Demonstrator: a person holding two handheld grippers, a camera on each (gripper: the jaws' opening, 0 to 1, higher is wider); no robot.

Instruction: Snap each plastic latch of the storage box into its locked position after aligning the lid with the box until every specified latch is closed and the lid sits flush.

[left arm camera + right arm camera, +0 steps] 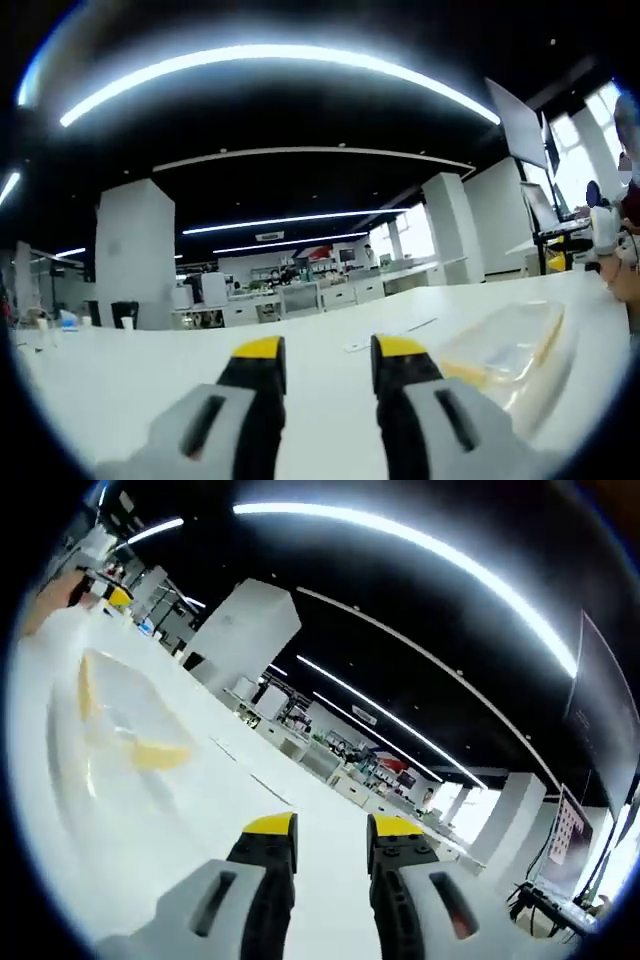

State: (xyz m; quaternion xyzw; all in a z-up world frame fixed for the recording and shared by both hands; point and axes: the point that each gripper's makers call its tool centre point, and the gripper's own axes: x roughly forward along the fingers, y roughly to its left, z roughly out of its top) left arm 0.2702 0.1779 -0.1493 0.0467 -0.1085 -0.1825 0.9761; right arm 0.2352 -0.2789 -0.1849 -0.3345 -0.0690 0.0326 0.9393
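Note:
A clear plastic storage box with yellow latches (505, 345) lies on the white table, to the right of my left gripper (328, 350). That gripper stands open above the table with nothing between its yellow-tipped fingers. In the right gripper view the same clear box (115, 725) lies to the left, blurred, with a yellow latch (160, 753) on its near side. My right gripper (332, 828) is open too, apart from the box, holding nothing.
The white table (150, 370) stretches wide. A person's hand (625, 270) rests at its far right edge, and a hand (50, 600) is beyond the box at top left. Office desks, pillars and monitors stand far behind.

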